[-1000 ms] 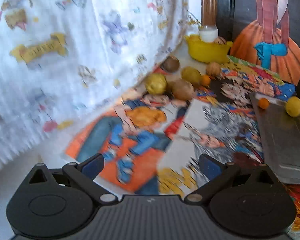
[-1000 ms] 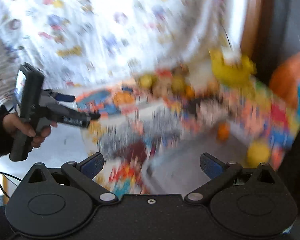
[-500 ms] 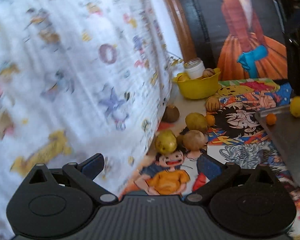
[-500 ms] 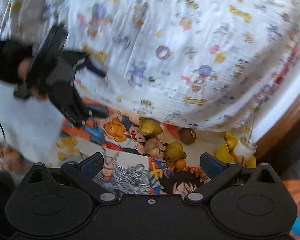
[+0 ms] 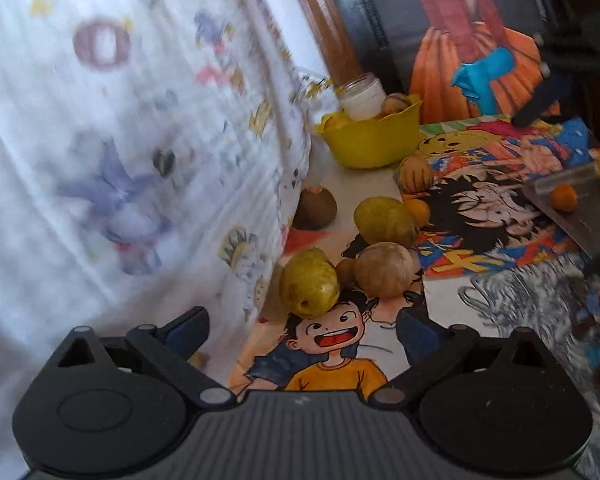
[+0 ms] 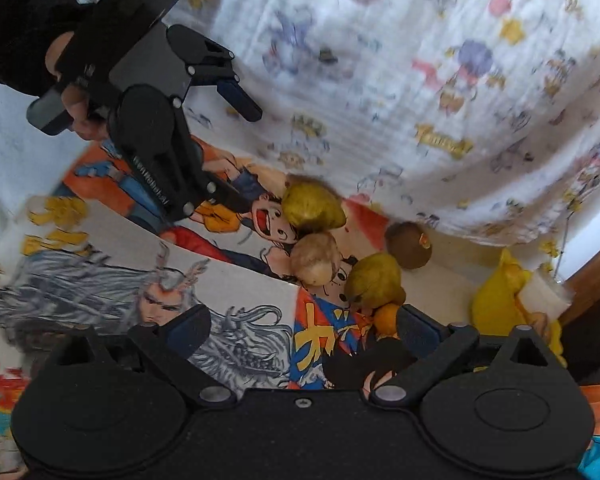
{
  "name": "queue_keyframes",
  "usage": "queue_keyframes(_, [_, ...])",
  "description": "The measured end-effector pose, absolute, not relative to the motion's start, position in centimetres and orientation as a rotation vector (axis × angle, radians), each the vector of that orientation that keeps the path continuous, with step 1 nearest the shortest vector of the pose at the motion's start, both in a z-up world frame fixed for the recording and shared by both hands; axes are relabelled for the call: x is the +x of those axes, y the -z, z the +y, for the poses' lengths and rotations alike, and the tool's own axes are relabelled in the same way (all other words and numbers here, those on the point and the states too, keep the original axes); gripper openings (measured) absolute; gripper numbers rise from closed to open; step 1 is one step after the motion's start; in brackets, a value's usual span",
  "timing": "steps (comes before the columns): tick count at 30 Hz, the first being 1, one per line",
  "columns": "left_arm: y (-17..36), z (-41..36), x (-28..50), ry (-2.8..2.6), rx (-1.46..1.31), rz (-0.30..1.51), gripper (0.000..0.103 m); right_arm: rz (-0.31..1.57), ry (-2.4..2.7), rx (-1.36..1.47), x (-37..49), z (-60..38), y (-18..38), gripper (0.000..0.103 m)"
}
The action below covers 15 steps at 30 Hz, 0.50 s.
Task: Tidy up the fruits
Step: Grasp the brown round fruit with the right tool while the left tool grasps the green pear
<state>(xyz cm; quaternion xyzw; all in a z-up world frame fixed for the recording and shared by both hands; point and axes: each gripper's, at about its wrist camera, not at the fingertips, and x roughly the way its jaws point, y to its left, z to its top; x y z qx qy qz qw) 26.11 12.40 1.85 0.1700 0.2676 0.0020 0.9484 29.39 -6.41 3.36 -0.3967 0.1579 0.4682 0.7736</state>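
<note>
- White cartoon-print cloth [image 5: 132,152] is hanging down at the left of the left wrist view, its lower edge meeting the surface; it is filling the upper half of the right wrist view [image 6: 400,92].
- Anime posters [image 5: 340,344] are lying flat, overlapping, covering the surface.
- Reddish-brown wooden post [image 5: 320,28] is standing upright behind the cloth.
- Dark panel [image 5: 384,12] is sitting beside the post, a picture of an orange dress with a blue bow [image 5: 476,68] leaning in front of it.
- Soft daylight is glowing through the cloth.
</note>
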Motion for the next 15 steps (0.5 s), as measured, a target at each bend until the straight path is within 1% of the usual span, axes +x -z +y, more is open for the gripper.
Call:
queue_keyframes(4, [-1.2,13.9,28.4,-0.013,0.227,0.583,0.093,0.356,-1.016,-0.847,31.6,-5.3,-1.9,0.093])
queue_keyframes(8, [-0.6,15.2,30.3,-0.028,0.117,0.595,0.089,0.371,-1.023,-0.811,33.4,-3.9,-1.1,0.088])
queue_keyframes(9, [-0.5,15.4,30.7,-0.035,0.093,0.597,0.087,0.374,-1.027,-0.806,33.7,-3.6,-0.9,0.087])
queue_keyframes(10, [-0.3,15.5,31.0,-0.035,0.077,0.596,0.085,0.375,-1.031,-0.803,34.0,-3.3,-0.8,0.087])
queue_keyframes(13, [0.2,15.7,32.0,-0.037,0.044,0.598,0.083,0.368,-1.040,-0.803,34.5,-2.2,-0.2,0.084])
queue_keyframes(15, [0.5,15.8,32.7,-0.042,0.024,0.608,0.080,0.368,-1.035,-0.803,34.9,-1.6,0.2,0.081])
